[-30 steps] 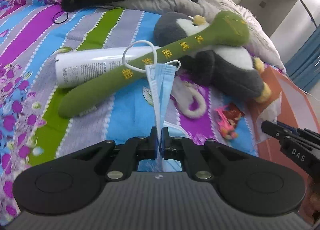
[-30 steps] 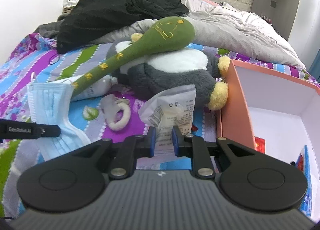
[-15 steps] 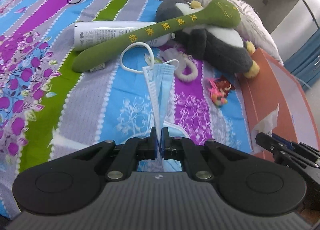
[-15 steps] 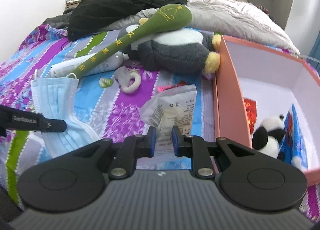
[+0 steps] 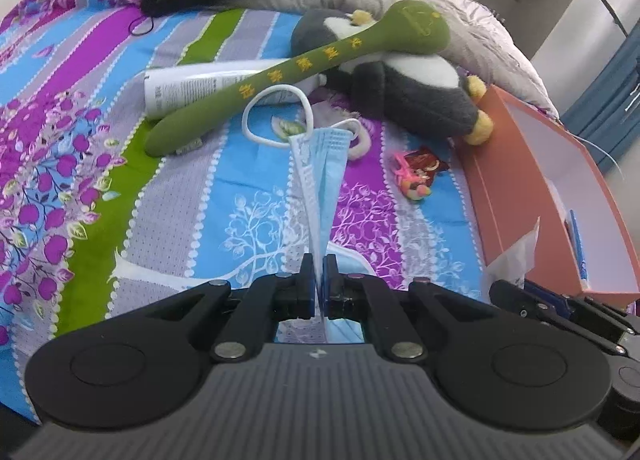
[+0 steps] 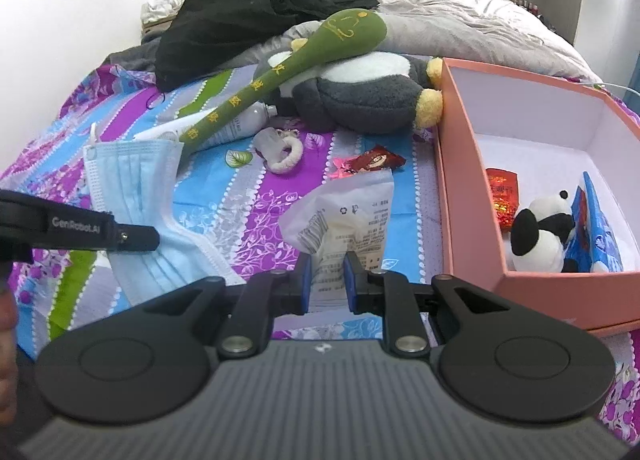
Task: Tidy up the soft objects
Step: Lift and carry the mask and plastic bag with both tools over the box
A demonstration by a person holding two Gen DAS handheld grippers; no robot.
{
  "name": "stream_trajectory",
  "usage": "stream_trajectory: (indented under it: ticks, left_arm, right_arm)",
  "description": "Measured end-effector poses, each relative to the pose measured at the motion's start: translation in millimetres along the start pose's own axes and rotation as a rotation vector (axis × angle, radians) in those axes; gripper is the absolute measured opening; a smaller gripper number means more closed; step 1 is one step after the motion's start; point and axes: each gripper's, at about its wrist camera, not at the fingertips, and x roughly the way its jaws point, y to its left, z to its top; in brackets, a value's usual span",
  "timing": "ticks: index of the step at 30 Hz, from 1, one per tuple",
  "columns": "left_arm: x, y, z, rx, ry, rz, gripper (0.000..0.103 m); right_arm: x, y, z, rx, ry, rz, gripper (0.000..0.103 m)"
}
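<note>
At the far left, the left gripper (image 5: 319, 276) has its fingers closed on a blue face mask (image 5: 320, 176), which hangs folded above the striped, flowered bed cover (image 5: 188, 212). Beyond the mask, a white tube (image 5: 208, 84) lies under a long green plush stick (image 5: 304, 64), whose round head rests on a grey and white plush penguin (image 5: 408, 88). A black garment (image 6: 260, 16) is heaped at the head of the bed. Nearer, a small grey toy with a loop (image 6: 280, 148) and a red wrapped item (image 6: 372, 160) lie loose on the cover. In the middle, the right gripper (image 6: 326, 280) holds a crinkled white packet (image 6: 352, 216) between its fingers. To the right stands an open pink box (image 6: 460, 188), touching the penguin's yellow foot; inside sit a small plush panda (image 6: 540, 232), a red packet (image 6: 502, 192) and a blue packet (image 6: 600, 228).
</note>
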Motion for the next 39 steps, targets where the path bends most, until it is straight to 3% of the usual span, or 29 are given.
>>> stream_trajectory:
  ticks: [15, 22, 30, 39]
  left_arm:
    - [-38.4, -42.0, 37.3, 0.057, -0.056, -0.1, 0.005]
    - [-51.5, -81.4, 63.8, 0.14, -0.077, -0.171, 0.005]
    - [-77.4, -129.0, 104.8, 0.196, -0.156, -0.262, 0.005]
    - [-95.8, -189.9, 138.3, 0.259, -0.218, -0.353, 0.005]
  right_arm:
    - [-50.1, -20.7, 37.3, 0.049, -0.166, -0.017, 0.021]
    - [-81.6, -36.9, 63.7, 0.057, -0.292, -0.033, 0.021]
    - [-112.8, -60.6, 92.8, 0.056, -0.401, -0.091, 0.021]
    - [-140.7, -94.9, 115.2, 0.053, -0.48, -0.162, 0.021]
